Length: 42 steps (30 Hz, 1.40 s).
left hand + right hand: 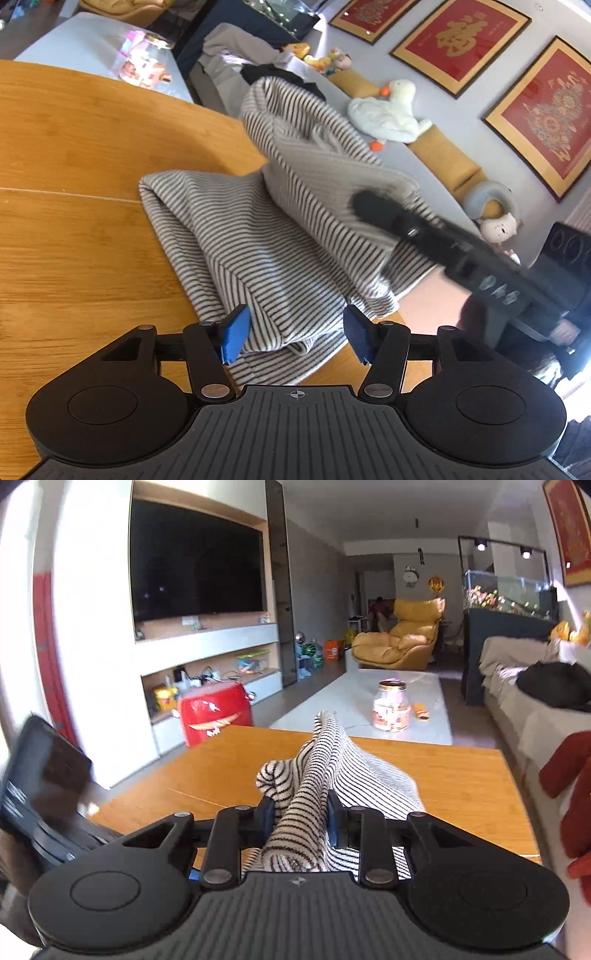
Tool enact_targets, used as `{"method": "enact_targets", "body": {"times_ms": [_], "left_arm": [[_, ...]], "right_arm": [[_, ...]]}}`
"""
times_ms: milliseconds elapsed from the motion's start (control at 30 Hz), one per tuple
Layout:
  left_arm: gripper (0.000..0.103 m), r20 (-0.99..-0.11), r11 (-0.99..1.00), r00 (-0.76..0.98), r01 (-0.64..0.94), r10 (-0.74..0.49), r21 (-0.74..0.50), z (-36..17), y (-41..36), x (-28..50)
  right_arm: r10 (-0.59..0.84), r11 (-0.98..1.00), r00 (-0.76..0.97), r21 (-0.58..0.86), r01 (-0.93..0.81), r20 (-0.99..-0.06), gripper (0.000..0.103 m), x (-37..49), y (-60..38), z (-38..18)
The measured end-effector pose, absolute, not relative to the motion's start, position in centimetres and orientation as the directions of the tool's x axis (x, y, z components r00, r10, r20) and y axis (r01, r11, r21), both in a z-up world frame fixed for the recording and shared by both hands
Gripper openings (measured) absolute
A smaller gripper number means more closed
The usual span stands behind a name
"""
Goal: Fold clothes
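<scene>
A black-and-white striped garment lies bunched on the wooden table. My left gripper is open, its blue pads standing either side of the garment's near edge, low over the table. My right gripper is shut on a bunched fold of the striped garment and holds it up off the table. In the left wrist view the right gripper shows as a blurred black shape lifting the cloth at the right.
A glass jar stands on a white low table beyond the wooden one. A sofa with clothes and plush toys runs along the right. A red garment hangs at the right edge. A red drum stands by the TV wall.
</scene>
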State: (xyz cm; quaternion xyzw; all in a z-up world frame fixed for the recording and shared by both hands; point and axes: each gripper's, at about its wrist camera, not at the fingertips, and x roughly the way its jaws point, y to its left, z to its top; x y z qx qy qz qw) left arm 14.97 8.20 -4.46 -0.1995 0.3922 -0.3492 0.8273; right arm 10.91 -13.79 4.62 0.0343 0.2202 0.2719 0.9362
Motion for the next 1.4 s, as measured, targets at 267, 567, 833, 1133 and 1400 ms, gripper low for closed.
{"method": "enact_targets", "body": {"times_ms": [267, 567, 833, 1133, 1400], "left_arm": [[0.061, -0.533, 0.702, 0.457, 0.451, -0.712, -0.550, -4.9, 7.0, 14.9], [0.064, -0.553, 0.744, 0.499, 0.466, -0.667, -0.478, -4.2, 7.7, 13.4], [0.094, -0.553, 0.781, 0.553, 0.402, -0.623, -0.478, -3.4, 12.3, 12.1], [0.094, -0.444, 0.773, 0.661, 0.350, -0.604, -0.529, 0.6, 16.4, 12.6], [0.072, -0.429, 0.687, 0.543, 0.493, -0.722, -0.533, 1.9, 8.1, 18.1]], "right_arm": [[0.602, 0.796, 0.611, 0.327, -0.509, -0.514, 0.027, 13.7, -12.5, 1.3], [0.608, 0.792, 0.593, 0.352, -0.499, -0.528, 0.028, 13.8, -11.8, -0.1], [0.570, 0.814, 0.623, 0.267, -0.515, -0.536, 0.030, 13.1, -10.5, -0.8], [0.440, 0.818, 0.746, -0.120, -0.563, -0.500, 0.058, 8.8, -5.1, -2.2], [0.413, 0.799, 0.781, -0.226, -0.558, -0.468, 0.071, 6.9, -4.5, -1.9]]}}
